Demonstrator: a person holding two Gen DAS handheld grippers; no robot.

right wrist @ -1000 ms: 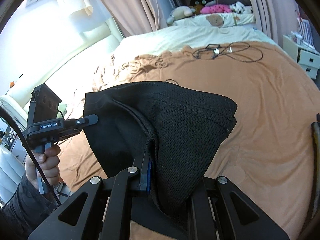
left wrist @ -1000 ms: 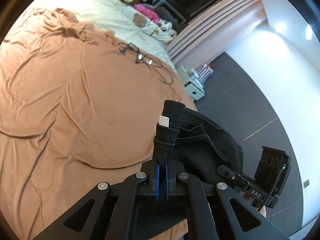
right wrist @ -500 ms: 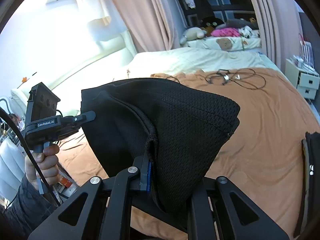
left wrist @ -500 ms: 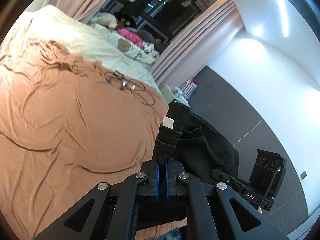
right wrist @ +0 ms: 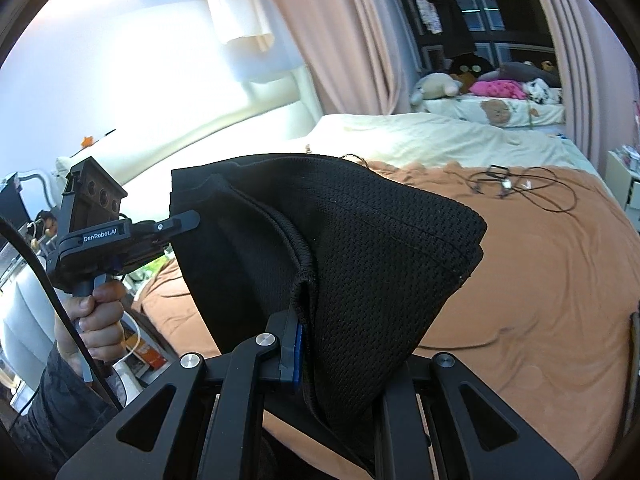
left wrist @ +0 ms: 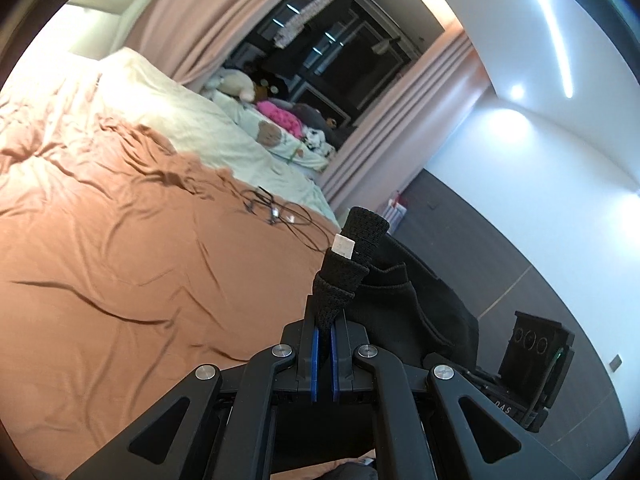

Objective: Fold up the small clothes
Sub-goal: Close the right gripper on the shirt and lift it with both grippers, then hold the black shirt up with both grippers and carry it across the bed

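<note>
A black mesh garment (right wrist: 372, 248) hangs in the air above the brown bedspread (right wrist: 540, 272), stretched between both grippers. My left gripper (left wrist: 325, 332) is shut on one edge of the black garment (left wrist: 400, 296), where a small white label sticks up. My right gripper (right wrist: 302, 320) is shut on the opposite hemmed edge, and the cloth drapes over its right finger and hides it. In the right wrist view the left gripper (right wrist: 182, 222) appears at the left, held by a hand (right wrist: 92, 320). The right gripper's body (left wrist: 532, 364) shows at lower right of the left wrist view.
A tangle of black cables (right wrist: 516, 184) lies on the bedspread (left wrist: 120, 240) toward the far side. Beyond it are cream bedding (left wrist: 180, 120), stuffed toys (right wrist: 476, 80), pink curtains and a dark window. A white drawer unit (right wrist: 624, 184) stands right of the bed.
Both grippers have risen and tilted up with the garment, lifting it higher above the bed. More of the curtains, window and walls now shows. The grips are unchanged.
</note>
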